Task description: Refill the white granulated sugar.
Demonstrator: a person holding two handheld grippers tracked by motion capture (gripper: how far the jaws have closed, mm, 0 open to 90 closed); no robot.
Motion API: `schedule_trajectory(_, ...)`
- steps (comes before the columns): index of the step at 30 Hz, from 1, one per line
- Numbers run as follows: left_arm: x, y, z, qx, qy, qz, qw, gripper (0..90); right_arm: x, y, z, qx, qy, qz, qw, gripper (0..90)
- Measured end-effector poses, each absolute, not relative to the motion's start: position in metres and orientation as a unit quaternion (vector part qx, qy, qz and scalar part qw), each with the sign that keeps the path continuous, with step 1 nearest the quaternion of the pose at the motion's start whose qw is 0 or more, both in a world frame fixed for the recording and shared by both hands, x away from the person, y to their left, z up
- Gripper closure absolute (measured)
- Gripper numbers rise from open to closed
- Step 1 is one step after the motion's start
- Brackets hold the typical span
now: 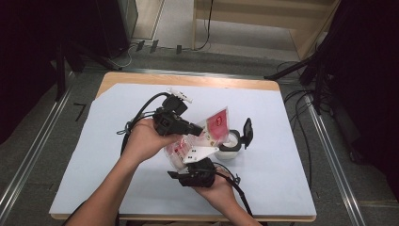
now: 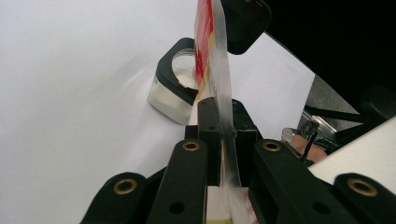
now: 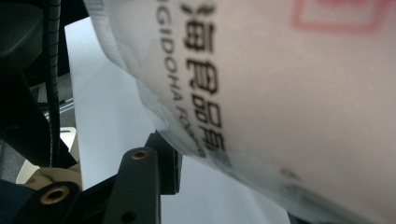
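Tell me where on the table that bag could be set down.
Free: the pale mat left of the left gripper, its far strip beyond the bag, and the right side past the jar. Crowded: the centre, where both grippers hold the bag over the open jar, right gripper just below.

Clear red-printed food pouch (image 1: 207,134), held tilted above open, black-lidded jar (image 1: 231,143) of white powder on surface.

A desk (image 1: 282,89) under a pale sheet (image 1: 117,108) stands on grey floor (image 1: 179,28); black cables (image 1: 301,132) trail right, dark stands at both sides.
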State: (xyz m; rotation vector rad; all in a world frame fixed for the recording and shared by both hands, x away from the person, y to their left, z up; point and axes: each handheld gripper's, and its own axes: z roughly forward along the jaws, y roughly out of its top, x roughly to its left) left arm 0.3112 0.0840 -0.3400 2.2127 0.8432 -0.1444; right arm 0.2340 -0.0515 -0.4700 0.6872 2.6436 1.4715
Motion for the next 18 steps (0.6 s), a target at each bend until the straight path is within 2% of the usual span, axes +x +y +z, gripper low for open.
schedule_trajectory(11, 0.308, 0.103, -0.336, 0.845, 0.337, -0.062, 0.41, 89.6, 0.241, -0.06, -0.471, 0.254, 0.834, 0.491, 0.007, 60.3)
schedule_trajectory(18, 0.306, 0.111, -0.332, 0.837, 0.338, -0.054, 0.426, 89.4, 0.246, -0.069, -0.469, 0.276, 0.821, 0.499, 0.021, 59.9)
